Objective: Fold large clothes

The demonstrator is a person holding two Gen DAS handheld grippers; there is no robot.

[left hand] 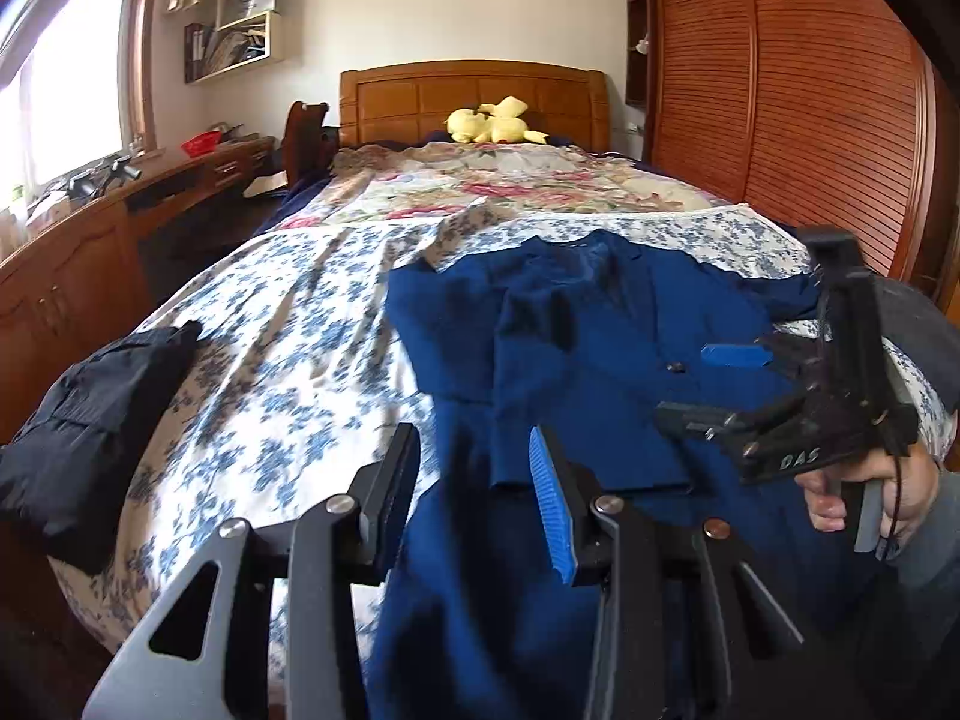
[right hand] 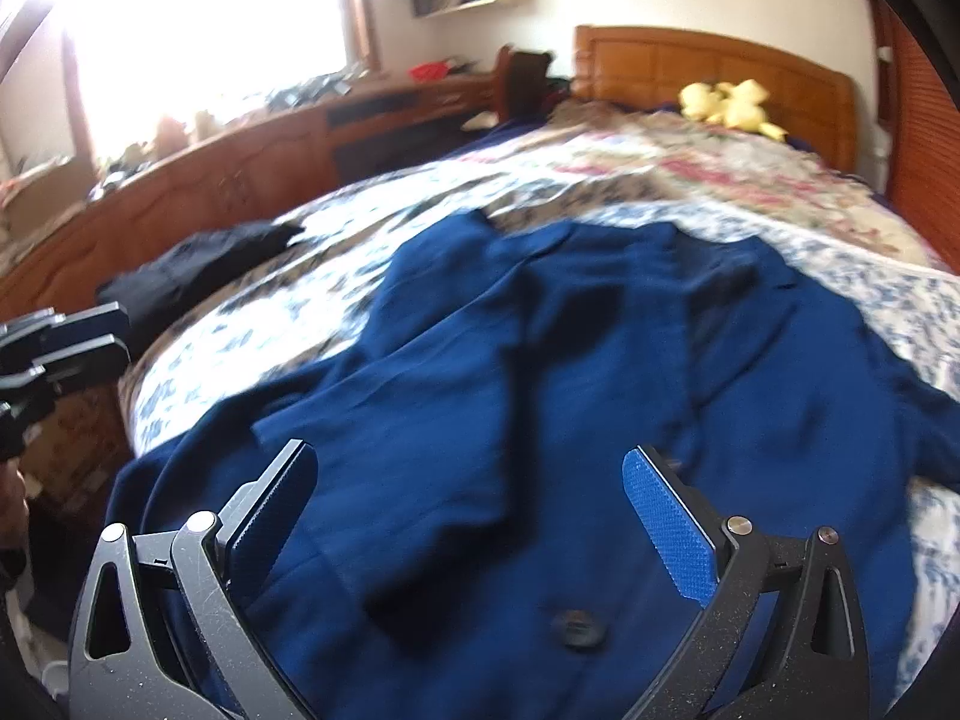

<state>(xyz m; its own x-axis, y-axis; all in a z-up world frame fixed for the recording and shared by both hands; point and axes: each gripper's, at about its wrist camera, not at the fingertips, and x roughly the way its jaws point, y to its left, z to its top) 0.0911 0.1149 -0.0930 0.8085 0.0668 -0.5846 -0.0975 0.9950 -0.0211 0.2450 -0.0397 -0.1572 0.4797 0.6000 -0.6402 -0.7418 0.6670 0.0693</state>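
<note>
A blue jacket (left hand: 600, 348) is lying spread across the bed (left hand: 288, 324), filling the centre and lower frame. The left gripper (left hand: 477, 492) and right gripper (right hand: 468, 516) are hovering above it, jaws apart and empty. The fold seems to be between grasps; next, each needs an edge to pinch.

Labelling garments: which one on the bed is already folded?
The black garment at the bed's left edge, a compact bundle. The blue jacket lies spread out.

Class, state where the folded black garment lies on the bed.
In the left wrist view, the folded black garment lies at the left edge of the floral bedspread, left of the blue jacket.
</note>
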